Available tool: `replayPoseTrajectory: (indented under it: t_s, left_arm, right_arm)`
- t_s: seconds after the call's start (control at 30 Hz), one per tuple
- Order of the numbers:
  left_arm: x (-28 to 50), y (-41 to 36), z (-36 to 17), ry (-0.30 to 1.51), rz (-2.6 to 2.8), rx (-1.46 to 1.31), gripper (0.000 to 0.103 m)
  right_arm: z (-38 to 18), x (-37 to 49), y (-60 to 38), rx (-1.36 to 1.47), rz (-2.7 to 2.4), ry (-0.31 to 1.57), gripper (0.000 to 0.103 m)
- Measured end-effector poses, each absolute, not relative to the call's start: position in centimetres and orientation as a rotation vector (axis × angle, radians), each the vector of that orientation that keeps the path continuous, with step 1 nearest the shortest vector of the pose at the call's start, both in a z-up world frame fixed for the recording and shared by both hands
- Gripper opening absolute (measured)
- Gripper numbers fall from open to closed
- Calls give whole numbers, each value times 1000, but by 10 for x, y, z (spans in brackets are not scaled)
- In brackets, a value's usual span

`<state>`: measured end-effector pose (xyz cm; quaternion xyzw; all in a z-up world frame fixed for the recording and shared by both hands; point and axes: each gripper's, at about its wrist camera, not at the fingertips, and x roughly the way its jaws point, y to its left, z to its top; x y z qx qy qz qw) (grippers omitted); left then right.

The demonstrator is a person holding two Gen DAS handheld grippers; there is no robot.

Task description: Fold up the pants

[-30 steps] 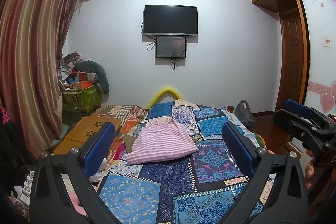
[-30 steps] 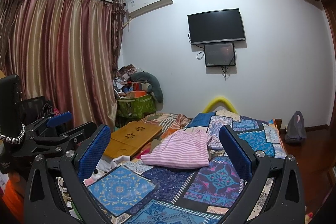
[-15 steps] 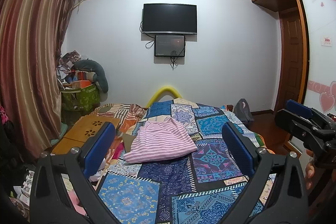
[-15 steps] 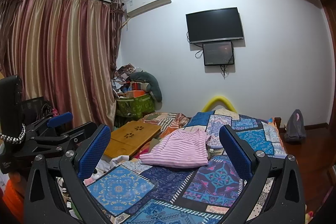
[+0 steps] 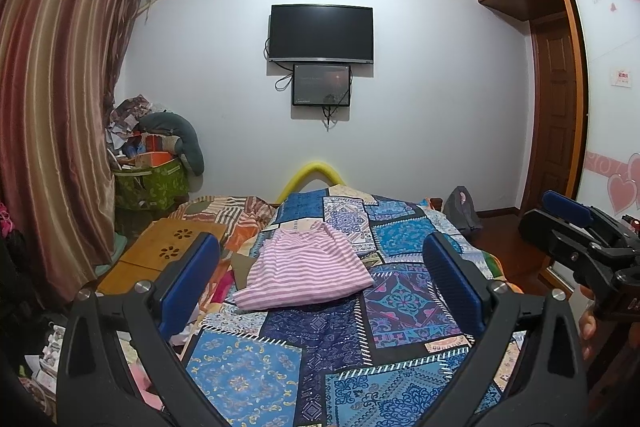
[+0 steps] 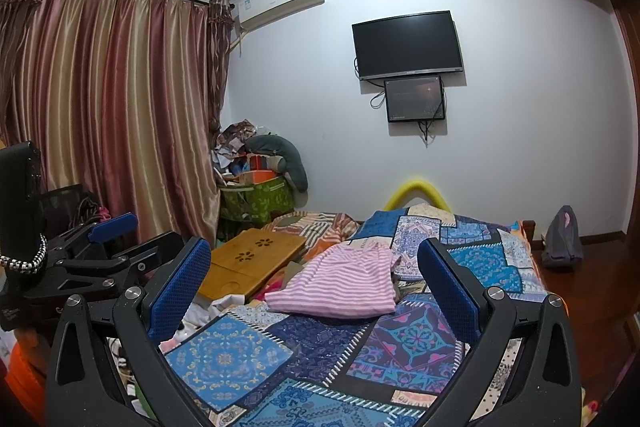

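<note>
My bed (image 5: 248, 379) has a blue patchwork cover, and a dark TV (image 5: 321, 33) hangs on the white wall. Almost nothing has changed since a second ago; my view only shifted a tiny bit. My left gripper (image 5: 320, 279) and right gripper (image 6: 314, 281) are both spread wide, holding nothing. The pink striped pants (image 5: 304, 277) lie folded on the bed, well ahead of both grippers, untouched.
</note>
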<state>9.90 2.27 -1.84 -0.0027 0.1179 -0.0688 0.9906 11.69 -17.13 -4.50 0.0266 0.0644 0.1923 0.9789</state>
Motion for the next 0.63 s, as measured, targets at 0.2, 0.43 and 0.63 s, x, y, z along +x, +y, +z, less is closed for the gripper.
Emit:
replayPoseTrajectory:
  t_s: [0.2,0.43,0.63]
  left_arm:
    - [102,23,-22,256,-155,-7,103]
    - [105,24,-24,266,-161,-5,103]
    - [106,24,-26,271,-170,-5,103]
  right_arm:
    - [-46,119,-173,55,381,133,103]
    - [-48,120,-173,53,382,140,103]
    - [-49,120,-176,59,381,142,103]
